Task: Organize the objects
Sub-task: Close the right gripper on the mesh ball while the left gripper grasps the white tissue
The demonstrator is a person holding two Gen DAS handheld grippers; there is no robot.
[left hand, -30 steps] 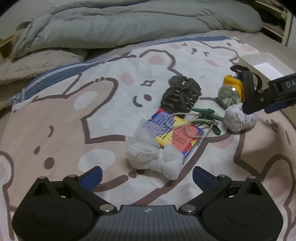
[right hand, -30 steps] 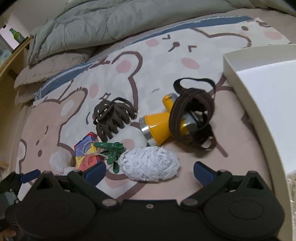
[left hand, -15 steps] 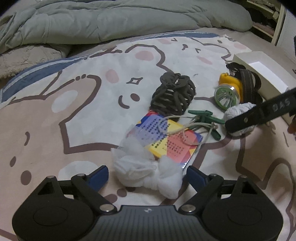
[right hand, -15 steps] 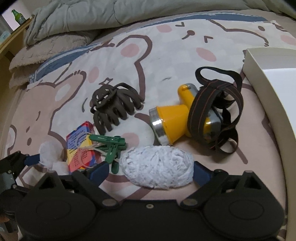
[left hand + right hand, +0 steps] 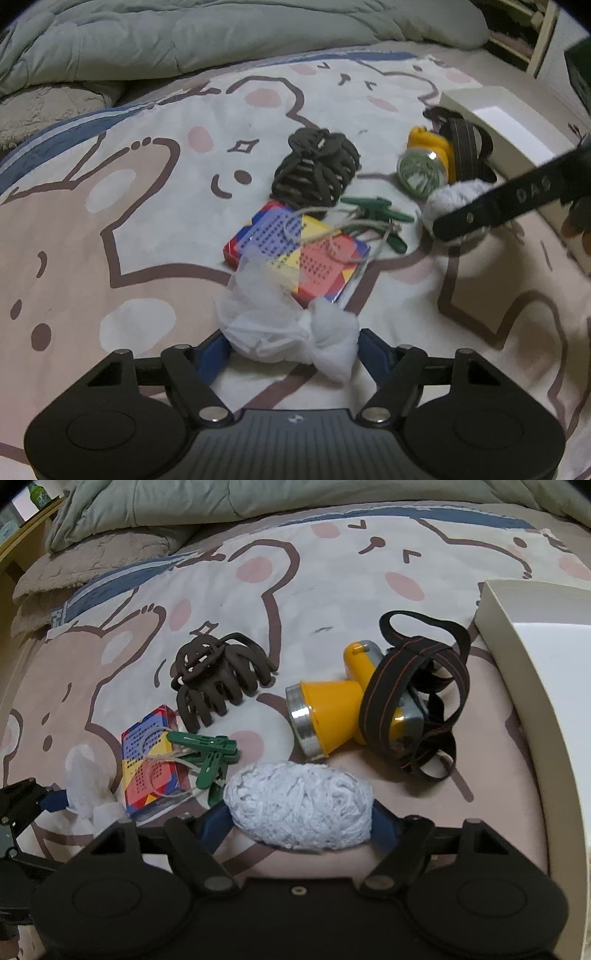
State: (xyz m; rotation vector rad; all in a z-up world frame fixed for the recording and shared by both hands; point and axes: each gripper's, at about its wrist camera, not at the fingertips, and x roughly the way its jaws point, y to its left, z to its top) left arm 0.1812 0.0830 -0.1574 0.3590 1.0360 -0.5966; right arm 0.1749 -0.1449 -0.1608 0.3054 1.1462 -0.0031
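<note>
A white mesh bundle [image 5: 280, 325] lies on the bear-print sheet between the blue pads of my left gripper [image 5: 293, 350]. Its jaws are closing and the pads touch the bundle's two sides. A white yarn ball [image 5: 299, 805] sits between the pads of my right gripper [image 5: 301, 823], whose jaws are closing too, with both pads against the ball's ends. In the left wrist view that ball [image 5: 450, 199] is partly hidden behind a black finger of the right gripper.
Between the two grippers lie a colourful box [image 5: 299, 254] with rubber bands, green clothes pegs [image 5: 208, 753] and a brown hair claw [image 5: 218, 675]. A yellow headlamp [image 5: 332, 712] with a dark strap rests beside a white open box [image 5: 546, 701]. A grey duvet [image 5: 221, 33] is bunched at the back.
Both grippers came down and forward over their objects. The jaws of each narrowed from wide apart until the pads met the mesh bundle and the yarn ball.
</note>
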